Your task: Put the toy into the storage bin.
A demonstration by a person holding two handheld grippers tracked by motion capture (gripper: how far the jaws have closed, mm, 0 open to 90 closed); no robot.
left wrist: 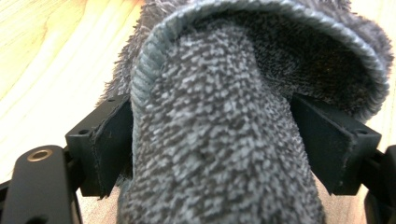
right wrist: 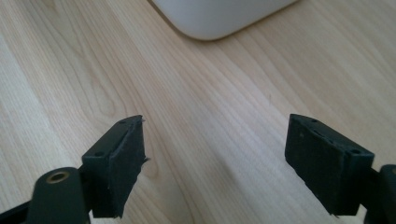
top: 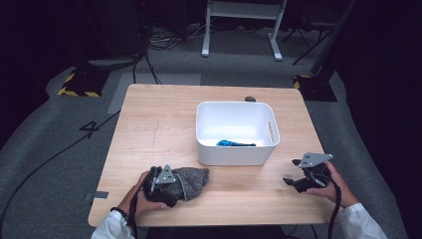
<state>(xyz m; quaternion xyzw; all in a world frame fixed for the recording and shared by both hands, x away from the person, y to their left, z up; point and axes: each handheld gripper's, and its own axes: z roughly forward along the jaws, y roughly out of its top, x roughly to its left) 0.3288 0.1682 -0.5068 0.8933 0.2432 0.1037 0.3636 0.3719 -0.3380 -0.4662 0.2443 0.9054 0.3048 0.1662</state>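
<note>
The left gripper [top: 166,185] rested on the near left part of the wooden table [top: 149,129], held in the person's left hand [top: 144,199]. Its jaws gripped a grey fuzzy sock [top: 194,178], which lay on the table and stretched from the gripper toward the right, ending just short of the white bin [top: 237,155]. In the left gripper view the sock [left wrist: 219,154] filled the whole gap between the two black jaws, its knitted fabric pressed against the pad on either side, and its ribbed cuff folded open in an arch beyond the jaw tips. The jaws stood fairly wide apart because of the thick bundle between them.

The right gripper [top: 303,178] sat low over the near right part of the table, held in the person's right hand [top: 328,186], well apart from the sock and just to the right of the bin. In the right gripper view its jaws stood wide with nothing between them but bare wood, and a corner of the bin [right wrist: 219,18] showed ahead.

Inside the bin lay a blue cloth item [top: 234,144] near the front wall.
</note>
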